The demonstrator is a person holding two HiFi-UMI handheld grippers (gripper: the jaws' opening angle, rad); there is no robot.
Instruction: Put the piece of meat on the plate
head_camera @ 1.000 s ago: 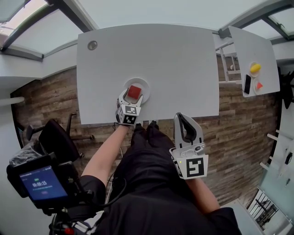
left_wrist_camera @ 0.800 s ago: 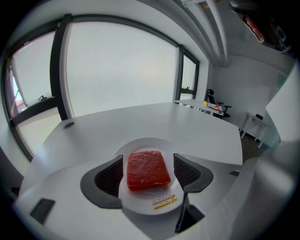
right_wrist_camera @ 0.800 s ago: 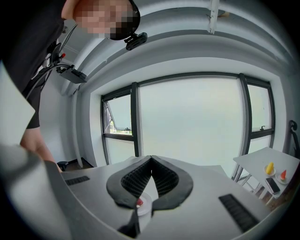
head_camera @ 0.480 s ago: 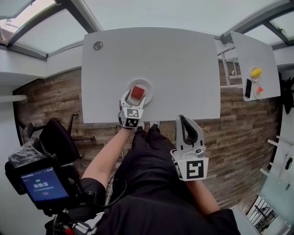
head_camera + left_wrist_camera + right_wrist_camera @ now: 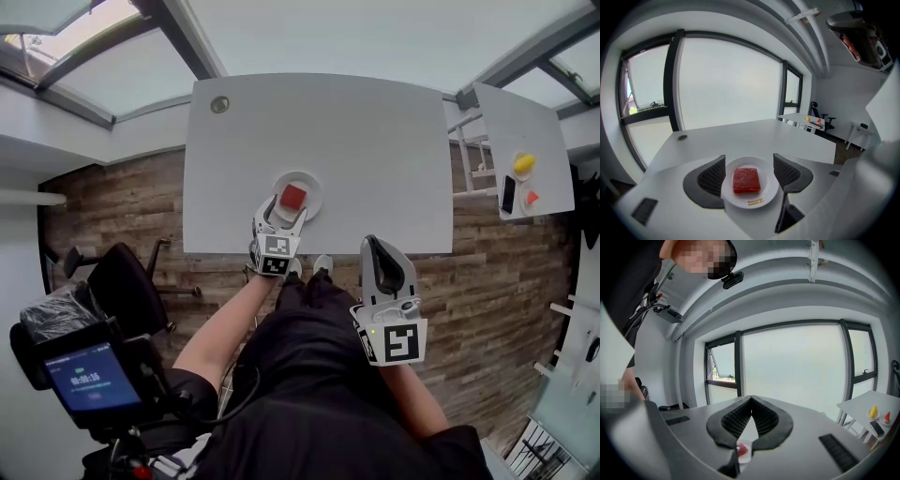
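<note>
White table, plate on it, stands on wood-plank floor.

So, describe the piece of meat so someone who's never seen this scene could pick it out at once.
Find the large white table; near its front edge sits a round white plate, flanked by the open left gripper. The piece of meat lies flat in the plate's middle: a red square slab, the only red thing on that table.

Meat on plate, nr table front edge
</note>
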